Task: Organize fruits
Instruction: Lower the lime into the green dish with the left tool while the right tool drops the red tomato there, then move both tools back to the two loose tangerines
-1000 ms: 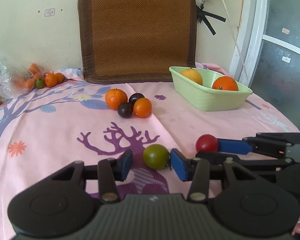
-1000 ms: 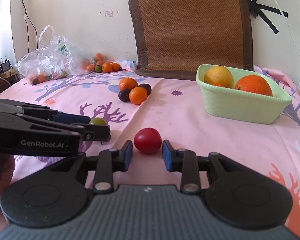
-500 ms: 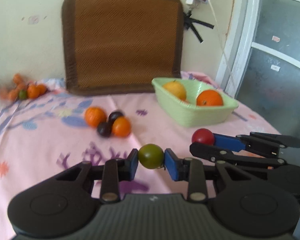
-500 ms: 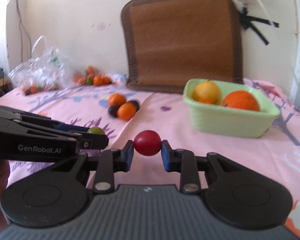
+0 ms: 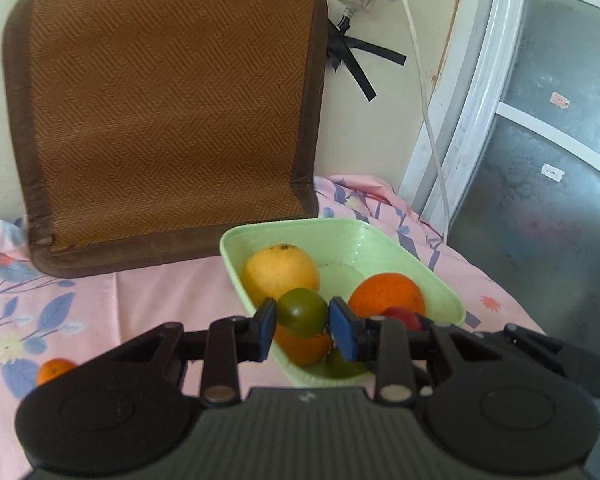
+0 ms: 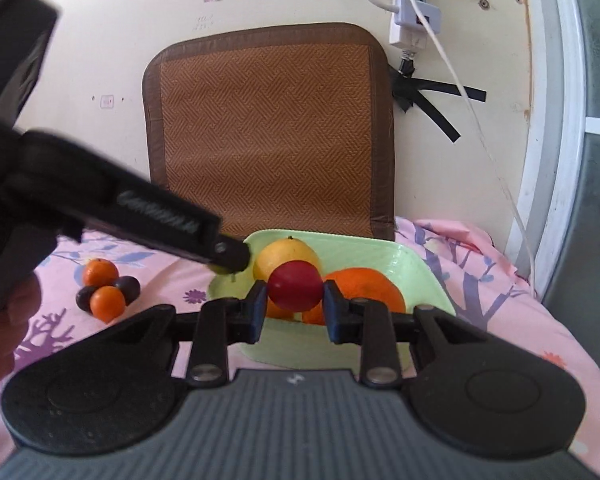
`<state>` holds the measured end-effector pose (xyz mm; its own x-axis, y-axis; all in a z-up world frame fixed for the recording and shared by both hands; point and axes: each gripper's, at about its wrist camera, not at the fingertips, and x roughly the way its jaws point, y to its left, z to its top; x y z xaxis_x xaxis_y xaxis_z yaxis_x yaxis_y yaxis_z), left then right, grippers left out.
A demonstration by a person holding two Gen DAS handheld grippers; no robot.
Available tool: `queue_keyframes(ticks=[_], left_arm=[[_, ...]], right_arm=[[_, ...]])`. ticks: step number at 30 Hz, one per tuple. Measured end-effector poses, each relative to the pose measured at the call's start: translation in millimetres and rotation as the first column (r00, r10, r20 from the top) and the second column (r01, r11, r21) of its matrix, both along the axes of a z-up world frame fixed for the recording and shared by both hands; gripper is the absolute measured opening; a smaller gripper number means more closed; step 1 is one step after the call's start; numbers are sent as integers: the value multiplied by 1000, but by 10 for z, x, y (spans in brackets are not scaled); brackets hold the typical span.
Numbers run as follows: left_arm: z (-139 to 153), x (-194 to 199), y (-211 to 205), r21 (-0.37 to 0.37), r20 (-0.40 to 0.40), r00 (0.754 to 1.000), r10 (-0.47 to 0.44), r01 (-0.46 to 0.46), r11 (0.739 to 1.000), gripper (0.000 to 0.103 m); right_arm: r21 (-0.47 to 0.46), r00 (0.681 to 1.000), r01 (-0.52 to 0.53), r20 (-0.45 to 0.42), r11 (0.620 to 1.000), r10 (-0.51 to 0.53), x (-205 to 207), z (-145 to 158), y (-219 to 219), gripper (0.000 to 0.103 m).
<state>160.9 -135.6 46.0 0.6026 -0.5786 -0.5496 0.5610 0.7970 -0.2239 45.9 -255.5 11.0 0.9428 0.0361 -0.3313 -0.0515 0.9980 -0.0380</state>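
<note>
Between your left gripper's (image 5: pixel 303 326) blue pads sits a green fruit (image 5: pixel 302 312), clamped at its widest part so the round skin cannot roll out. Your right gripper (image 6: pixel 295 307) is shut the same way on a red fruit (image 6: pixel 295 285), each pad pressing a flank. Both fruits hang clear of the cloth, carried level, which suits a drop from above.

Just beyond and below both sets of fingertips lies the pale green basket (image 5: pixel 440 280). In the left view the green fruit hangs over its near left part. A yellow fruit (image 5: pixel 280 270) lies past the left pad and an orange (image 5: pixel 386 294) past the right one, with one more orange fruit directly under the green one. The bare floor of the basket shows farther out, so that looks the safer place to let go.

Well off to the left of your right fingers, oranges and dark plums (image 6: pixel 107 290) wait on the pink cloth (image 6: pixel 480 280).
</note>
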Motion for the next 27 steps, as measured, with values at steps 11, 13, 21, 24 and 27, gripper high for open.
queue_keyframes(ticks=[11,13,21,24,27], left_arm=[[109,-15,321,-65,15,998,62,-61,996,40],[162,-86,627,-91,25,993,114,-111,990,40],[-29,-371,1734,-26,33,922,387,-386,922,41],[-217,-399,1947,-3,2,898,440,-440,898,41],[-387,-384,2045,-10,-37,890,455,-456,890,41]], right_arm=[[12,998,17,59,1000,-18,-56,-6,-14,45],[23,997,12,77,1000,-13,-108,13,1,45],[93,991,-129,43,987,125,-273,78,281,45],[111,979,-201,-14,973,204,-225,43,490,45],[124,966,-243,-61,962,252,-117,35,666,45]])
